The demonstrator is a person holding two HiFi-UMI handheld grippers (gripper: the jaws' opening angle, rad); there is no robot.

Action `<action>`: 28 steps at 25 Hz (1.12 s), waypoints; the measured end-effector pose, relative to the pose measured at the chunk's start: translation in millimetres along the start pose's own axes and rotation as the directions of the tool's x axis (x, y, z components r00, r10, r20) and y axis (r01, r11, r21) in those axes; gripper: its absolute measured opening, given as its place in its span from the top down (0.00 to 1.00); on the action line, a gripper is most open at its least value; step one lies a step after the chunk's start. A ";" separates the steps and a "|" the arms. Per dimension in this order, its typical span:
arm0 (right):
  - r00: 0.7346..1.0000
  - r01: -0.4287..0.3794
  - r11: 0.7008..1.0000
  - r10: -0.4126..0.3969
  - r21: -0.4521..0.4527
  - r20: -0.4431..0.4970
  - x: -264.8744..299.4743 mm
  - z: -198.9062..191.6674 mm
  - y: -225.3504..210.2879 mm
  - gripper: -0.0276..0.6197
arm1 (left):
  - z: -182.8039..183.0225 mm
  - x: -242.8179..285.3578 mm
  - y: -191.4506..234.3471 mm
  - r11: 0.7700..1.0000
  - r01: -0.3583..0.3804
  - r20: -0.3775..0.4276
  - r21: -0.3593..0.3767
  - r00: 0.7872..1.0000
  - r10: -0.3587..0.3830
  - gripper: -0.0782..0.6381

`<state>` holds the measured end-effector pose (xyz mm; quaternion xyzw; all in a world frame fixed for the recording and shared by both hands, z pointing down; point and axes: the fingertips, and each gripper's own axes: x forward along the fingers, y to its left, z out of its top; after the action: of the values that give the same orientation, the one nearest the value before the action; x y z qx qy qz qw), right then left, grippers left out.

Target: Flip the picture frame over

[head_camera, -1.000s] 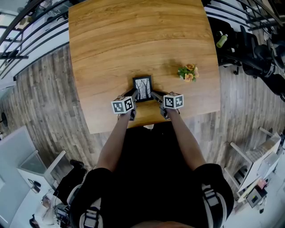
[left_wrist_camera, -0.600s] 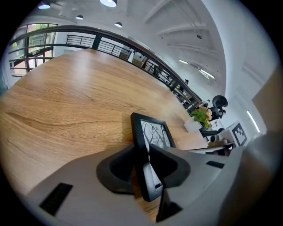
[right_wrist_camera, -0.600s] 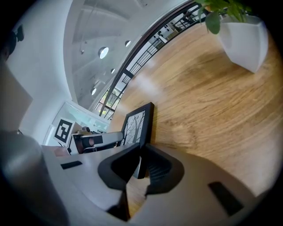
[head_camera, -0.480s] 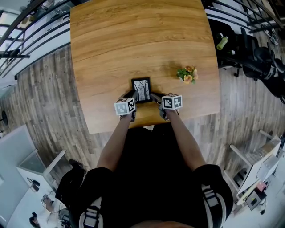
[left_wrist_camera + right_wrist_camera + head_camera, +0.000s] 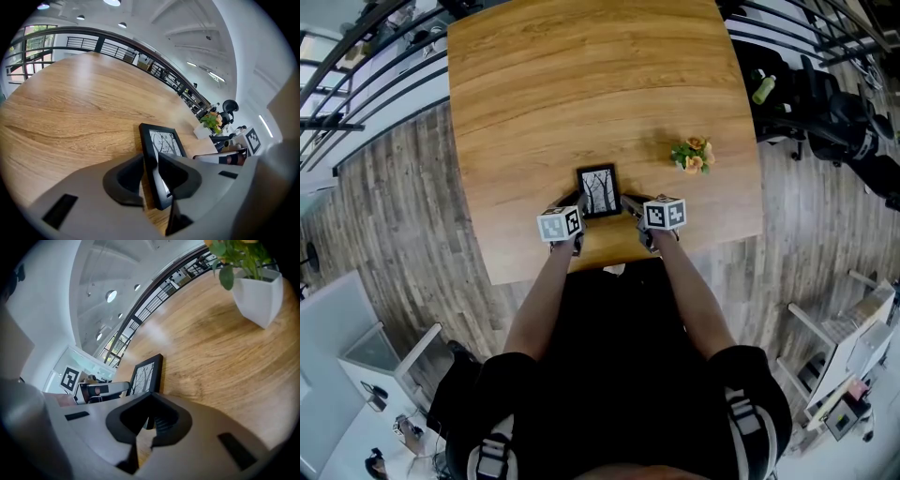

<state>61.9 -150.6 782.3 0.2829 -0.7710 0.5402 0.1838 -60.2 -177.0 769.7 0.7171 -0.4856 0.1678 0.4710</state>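
Wooden table (image 5: 581,84) has wide free top beyond the picture frame (image 5: 599,190), which lies near the front edge. L gripper (image 5: 151,178) clamps its left edge; R gripper (image 5: 144,423) jaws just closed together, empty, beside its right edge.

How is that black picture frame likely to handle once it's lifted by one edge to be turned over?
Probably stiff: the picture frame shows straight edges where the left gripper clamps its near corner. The front looks smooth, possibly glass, so maybe fragile and slippery. Being flat, it should tip rather than roll.
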 end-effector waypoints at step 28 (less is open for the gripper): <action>0.979 0.178 0.952 -0.144 -0.248 0.146 -29.0 -16.2 33.1 0.95 | -11.2 -77.3 5.1 0.957 0.101 -0.021 0.273 0.995 -0.099 0.84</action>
<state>62.9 -120.0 746.8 0.3520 -0.8196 0.3985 0.2135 -98.7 -126.4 724.0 0.7983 -0.4192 0.2119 0.3769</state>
